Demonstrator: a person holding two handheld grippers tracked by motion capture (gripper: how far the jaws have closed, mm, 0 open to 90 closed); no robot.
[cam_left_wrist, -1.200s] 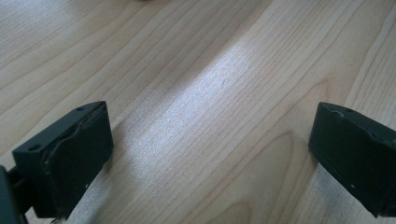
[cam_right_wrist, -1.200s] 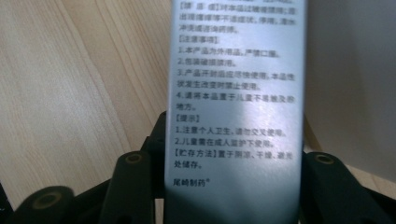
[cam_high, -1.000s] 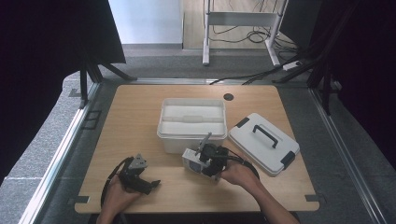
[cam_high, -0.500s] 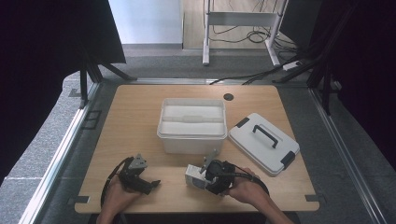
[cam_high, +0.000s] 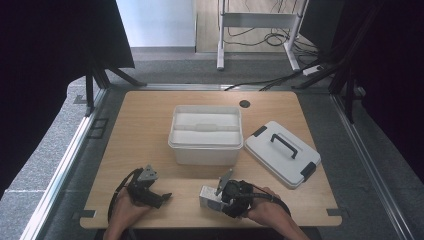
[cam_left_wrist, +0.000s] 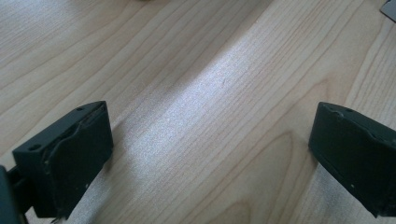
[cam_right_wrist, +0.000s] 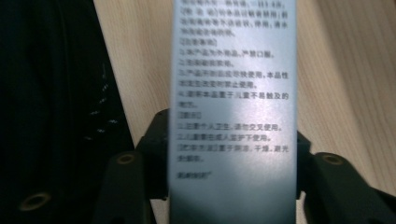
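The right hand (cam_high: 267, 210) lies low at the near edge of the table (cam_high: 150, 125), right of centre, with the right gripper (cam_high: 220, 196) pointing left. In the right gripper view a small pale grey-blue box (cam_right_wrist: 233, 112) stands between the 2 black jaws. Those jaws have just been opening, and I cannot tell whether the pads press on the box's sides. The box face is covered in rows of small dark print, partly washed out by glare. Its long axis runs straight away from the gripper, reaching past the top of that view. In the high view the box (cam_high: 210, 199) sits on the wood at the gripper's left tip, near the front edge.

The left hand (cam_high: 122, 212) rests at the near left, its left gripper (cam_high: 162, 196) aimed right, jaws spread wide over bare wood with nothing between them.

Farther back sit an open white bin (cam_high: 206, 150) and, to its right, its lid (cam_high: 282, 154), lying flat.
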